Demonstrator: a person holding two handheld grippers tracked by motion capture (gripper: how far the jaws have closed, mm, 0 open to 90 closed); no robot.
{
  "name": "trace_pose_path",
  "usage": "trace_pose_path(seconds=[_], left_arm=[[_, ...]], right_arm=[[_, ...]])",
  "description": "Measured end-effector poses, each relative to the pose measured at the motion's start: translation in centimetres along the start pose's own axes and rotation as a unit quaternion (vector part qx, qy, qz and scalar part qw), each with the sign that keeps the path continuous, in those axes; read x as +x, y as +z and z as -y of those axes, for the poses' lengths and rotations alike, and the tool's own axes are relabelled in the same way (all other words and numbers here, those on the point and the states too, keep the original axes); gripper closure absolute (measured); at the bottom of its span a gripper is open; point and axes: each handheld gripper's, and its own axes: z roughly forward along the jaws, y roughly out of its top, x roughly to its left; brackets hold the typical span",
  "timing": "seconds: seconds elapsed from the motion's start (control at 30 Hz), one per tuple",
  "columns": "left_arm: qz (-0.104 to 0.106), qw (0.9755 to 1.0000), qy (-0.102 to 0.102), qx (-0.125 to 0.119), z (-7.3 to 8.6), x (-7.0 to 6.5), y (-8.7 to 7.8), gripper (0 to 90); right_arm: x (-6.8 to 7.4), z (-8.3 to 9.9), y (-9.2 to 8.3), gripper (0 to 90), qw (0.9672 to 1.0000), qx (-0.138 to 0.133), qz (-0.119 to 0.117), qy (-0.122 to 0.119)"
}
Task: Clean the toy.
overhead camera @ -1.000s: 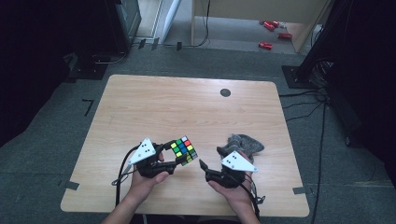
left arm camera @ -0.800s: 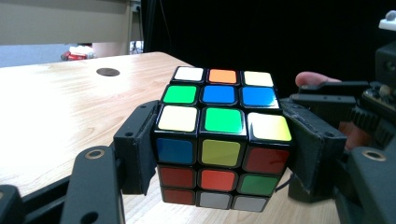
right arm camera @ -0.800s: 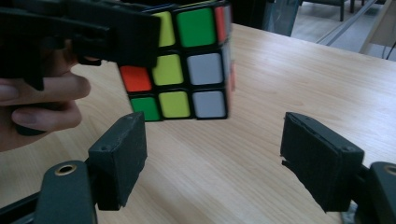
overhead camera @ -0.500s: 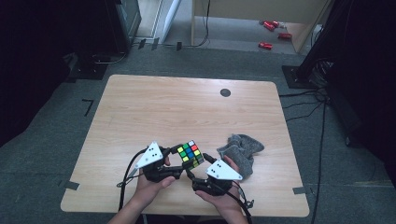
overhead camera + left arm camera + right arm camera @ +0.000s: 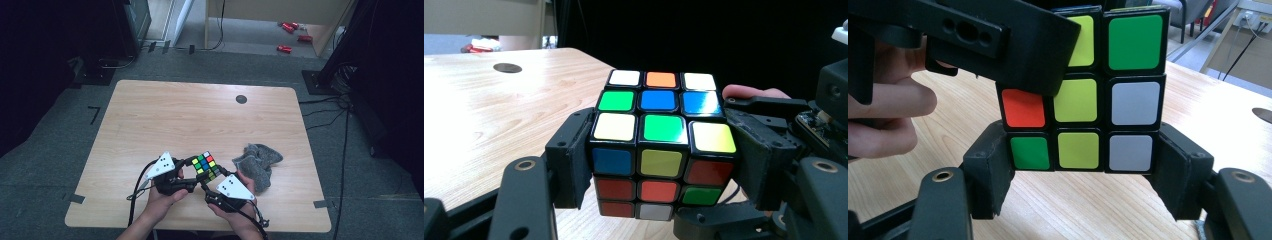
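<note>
The right hand-held gripper [image 5: 1080,170] has its two black jaws rising from the bottom edge, one on each side of the bottom layer of a colour cube [image 5: 1083,100]. They have just been closing, and the pads sit against or just beside that layer's two sides; full contact cannot be told. That row reads green, yellow, white. Above it come orange, yellow, white, then yellow and green on top. The left hand-held gripper [image 5: 998,45] covers the cube's upper left corner, with fingers [image 5: 888,117] behind it at the left. A wooden counter [image 5: 1073,210] lies beneath.
</note>
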Motion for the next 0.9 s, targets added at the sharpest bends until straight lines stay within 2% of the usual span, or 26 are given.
trace_pose_path(seconds=[0.1, 0.27, 0.37, 0.43, 0.5, 0.63, 0.7, 0.73, 0.83, 0.9], left_arm=[[0.013, 0.9999, 0.004, -0.009, -0.2, 0.5, -0.4, 32.6], [0.016, 0.9993, 0.008, -0.032, -0.7, 1.7, -1.6, 30.0], [0.019, 0.9991, 0.017, -0.035, -0.9, 2.3, -2.1, 27.4], [0.02, 0.9992, 0.022, -0.026, -0.8, 2.6, -2.1, 27.1], [0.008, 0.9991, 0.041, -0.01, -0.5, 2.6, -1.9, 27.2], [-0.011, 0.9965, 0.082, 0.01, -0.1, 2.1, -1.3, 27.0], [-0.019, 0.9938, 0.106, 0.026, 0.2, 1.6, -0.9, 26.5], [-0.026, 0.9915, 0.123, 0.035, 0.4, 1.3, -0.6, 26.4], [-0.047, 0.9813, 0.177, 0.058, 1.0, 0.2, 0.2, 25.4], [-0.056, 0.9763, 0.198, 0.068, 1.4, -0.3, 0.6, 24.3]], right_arm=[[-0.3, -0.1, -0.2, 33.4, 1.0, 0.002, -0.007, 0.006], [-1.7, -0.2, -0.4, 34.0, 0.9997, 0.015, 0.004, 0.021], [-2.8, -0.1, -0.5, 34.1, 0.9991, 0.025, 0.006, 0.035], [-3.4, -0.1, -0.6, 34.2, 0.9986, 0.025, 0.008, 0.045], [-3.7, -0.2, -0.7, 34.2, 0.9984, 0.026, 0.009, 0.049], [-4.4, -0.5, -1.1, 34.2, 0.9978, 0.023, 0.01, 0.062], [-4.6, -0.6, -1.3, 34.2, 0.9967, 0.022, 0.008, 0.077], [-4.6, -0.7, -1.3, 34.2, 0.9962, 0.023, 0.005, 0.084], [-4.5, -0.9, -1.4, 34.3, 0.9953, 0.024, -0.005, 0.093], [-4.3, -1.0, -1.4, 34.2, 0.9948, 0.025, -0.013, 0.098]])
